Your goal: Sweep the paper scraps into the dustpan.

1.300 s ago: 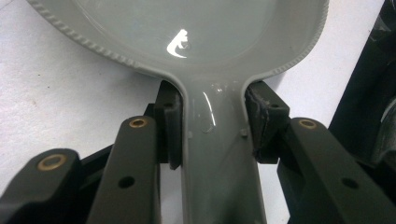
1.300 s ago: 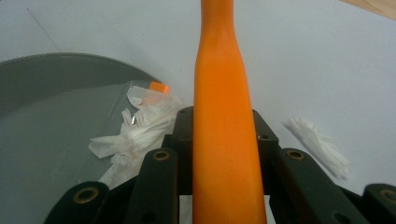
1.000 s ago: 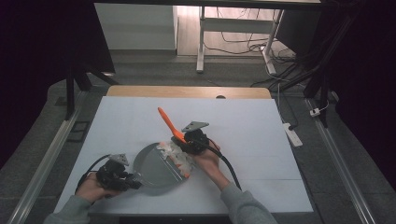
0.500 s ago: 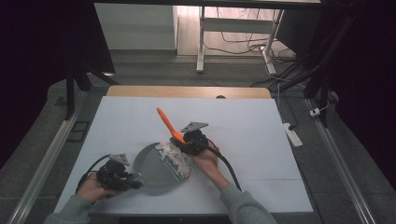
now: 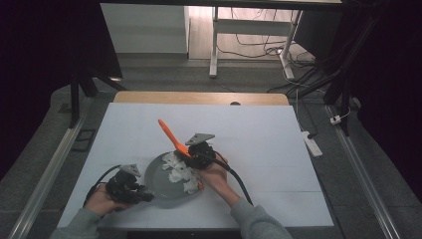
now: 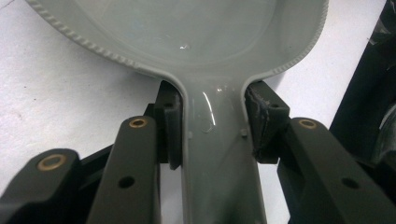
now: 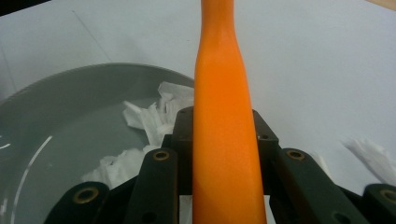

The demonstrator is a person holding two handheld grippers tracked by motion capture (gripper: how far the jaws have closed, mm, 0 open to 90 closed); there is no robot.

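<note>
Nothing has visibly shifted since the earlier frames: the grey pan (image 5: 166, 184) sits at the near left of centre on the white worktop (image 5: 259, 129), with torn white paper pieces (image 5: 179, 172) heaped on its right side. An orange spatula (image 5: 171, 135) slants up and away to the far left, clamped by the right gripper (image 5: 195, 158); its blade end, probably among the paper, is hidden. At the near left, the left gripper (image 6: 212, 126) is clenched on the pan's handle (image 6: 219, 154).
</note>
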